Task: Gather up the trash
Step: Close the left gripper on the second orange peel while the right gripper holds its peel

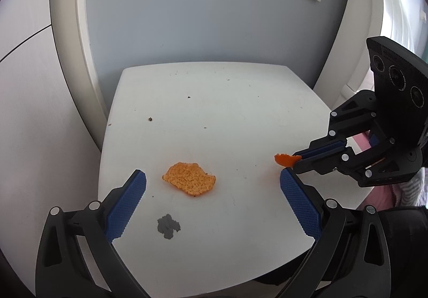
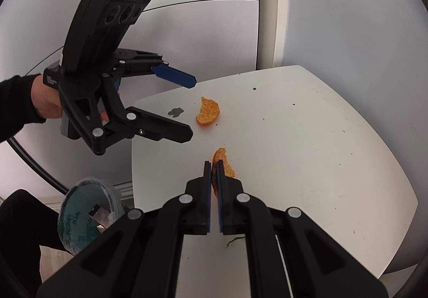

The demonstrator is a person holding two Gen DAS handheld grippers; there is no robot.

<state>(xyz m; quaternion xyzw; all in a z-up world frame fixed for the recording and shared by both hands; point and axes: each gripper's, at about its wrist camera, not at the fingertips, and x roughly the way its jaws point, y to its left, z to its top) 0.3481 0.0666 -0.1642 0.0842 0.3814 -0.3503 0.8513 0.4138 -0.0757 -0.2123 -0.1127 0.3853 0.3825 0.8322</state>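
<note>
Two pairs of tongs work over a small white tabletop point(image 1: 240, 100) set against a pale wall. The right tongs point(image 2: 214, 164) are closed on a thin orange peel piece point(image 2: 223, 161), pinched edge-on between the blue pads so that most of it projects forward and to the right of the tips; in the left wrist view the same piece point(image 1: 285, 159) sticks out from the tip of the right tongs point(image 1: 297, 160) near the right edge of the tabletop, and whether it is clear of the surface cannot be told. The left tongs point(image 1: 212, 200) stand wide open and hold nothing. A second, larger orange peel point(image 1: 189, 179) lies flat on the tabletop, directly ahead of the left tongs and roughly centred between their two pads, its long axis running across the gap from upper left to lower right. A small grey scrap point(image 1: 168, 226) lies nearer still, just beside the left pad. The left tongs are therefore much the nearer to both remaining pieces. A bin lined with a bag point(image 2: 85, 215) stands below the tabletop's left corner, in the right wrist view down and to the left of the held piece, which is probably where that piece should travel. Dark crumbs dot the far half of the tabletop.
</note>
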